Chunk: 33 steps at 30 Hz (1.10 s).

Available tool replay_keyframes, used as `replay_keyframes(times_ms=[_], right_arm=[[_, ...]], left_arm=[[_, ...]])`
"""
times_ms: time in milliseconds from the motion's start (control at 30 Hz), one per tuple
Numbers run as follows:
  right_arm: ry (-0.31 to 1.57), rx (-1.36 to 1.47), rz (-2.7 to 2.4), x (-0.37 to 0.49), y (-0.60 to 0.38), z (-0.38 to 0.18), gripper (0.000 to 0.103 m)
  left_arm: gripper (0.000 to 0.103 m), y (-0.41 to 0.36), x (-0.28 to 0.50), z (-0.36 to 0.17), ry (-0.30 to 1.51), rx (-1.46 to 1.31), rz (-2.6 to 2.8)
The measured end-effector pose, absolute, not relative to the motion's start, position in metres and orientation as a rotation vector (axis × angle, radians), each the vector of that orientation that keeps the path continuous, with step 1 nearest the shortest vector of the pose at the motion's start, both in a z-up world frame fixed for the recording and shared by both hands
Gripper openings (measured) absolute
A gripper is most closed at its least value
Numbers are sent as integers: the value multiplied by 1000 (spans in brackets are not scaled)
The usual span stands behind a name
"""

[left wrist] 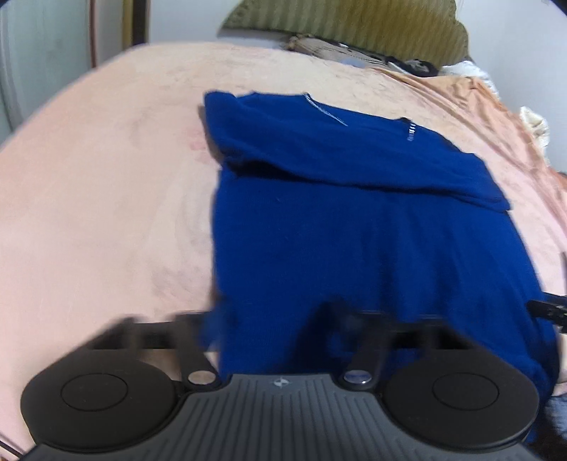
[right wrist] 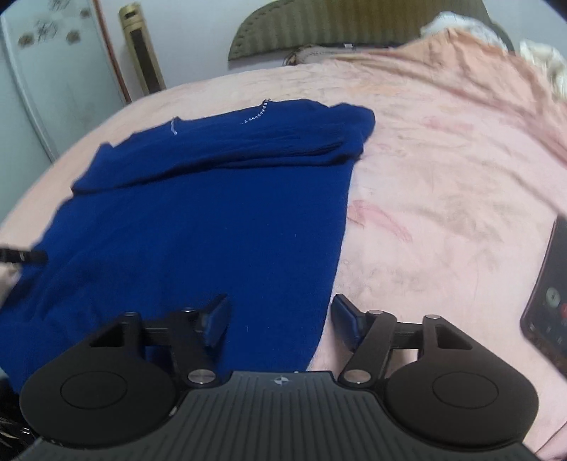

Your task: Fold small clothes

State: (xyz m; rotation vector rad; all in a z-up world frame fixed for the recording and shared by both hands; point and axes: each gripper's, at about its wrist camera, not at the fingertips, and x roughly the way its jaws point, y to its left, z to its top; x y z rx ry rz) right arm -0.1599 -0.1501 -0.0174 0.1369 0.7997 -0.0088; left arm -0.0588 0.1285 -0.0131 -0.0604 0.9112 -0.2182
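Observation:
A dark blue sweater (left wrist: 354, 230) lies flat on the pink bedcover (left wrist: 106, 177), its top part folded down across the body. My left gripper (left wrist: 264, 322) sits low over the near left corner of the hem. Its blurred fingers stand apart with the cloth's edge between them. In the right wrist view the sweater (right wrist: 212, 220) fills the left half. My right gripper (right wrist: 280, 319) is open and straddles the hem's right edge, its left pad over blue cloth and its right pad over the bedcover (right wrist: 443, 177). The pads do not press on the cloth.
A dark phone (right wrist: 549, 301) lies on the bedcover at the right edge. A green headboard (right wrist: 354, 25) and rumpled bedding stand at the far end. A white cabinet (right wrist: 35, 88) and a gold column (right wrist: 140, 46) stand beyond the bed's left side.

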Motion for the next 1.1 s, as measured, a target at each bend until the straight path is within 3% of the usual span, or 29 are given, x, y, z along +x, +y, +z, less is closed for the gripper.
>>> replay_keyframes(times_ms=[33, 100, 133, 500, 733, 767, 800, 833, 900, 1000, 1100], right_arm=[[792, 151, 2, -159, -150, -17, 41], [785, 208, 35, -157, -152, -15, 9], [781, 226, 46, -155, -153, -14, 8], [585, 272, 62, -124, -177, 39, 7], [607, 205, -37, -64, -191, 17, 8], [625, 212, -49, -58, -192, 12, 11], [642, 226, -61, -55, -196, 7, 22], [655, 240, -76, -55, -198, 4, 23], [661, 265, -81, -64, -200, 1, 45], [670, 267, -73, -89, -205, 0, 48], [706, 322, -43, -118, -214, -6, 48]], left_arm=[[8, 128, -58, -13, 917, -69, -224], [5, 131, -56, -13, 931, -125, -258], [5, 129, -57, -11, 923, -116, -262], [4, 125, -28, 27, 764, -98, -260], [5, 120, 20, 4, 777, -61, -159], [5, 118, 25, 1, 785, -51, -165], [5, 118, 26, -1, 795, -49, -166], [6, 119, 27, -4, 815, -56, -156], [7, 123, 23, -5, 838, -82, -155], [19, 127, 8, -6, 864, -78, -140], [60, 130, -13, -6, 875, -91, -129]])
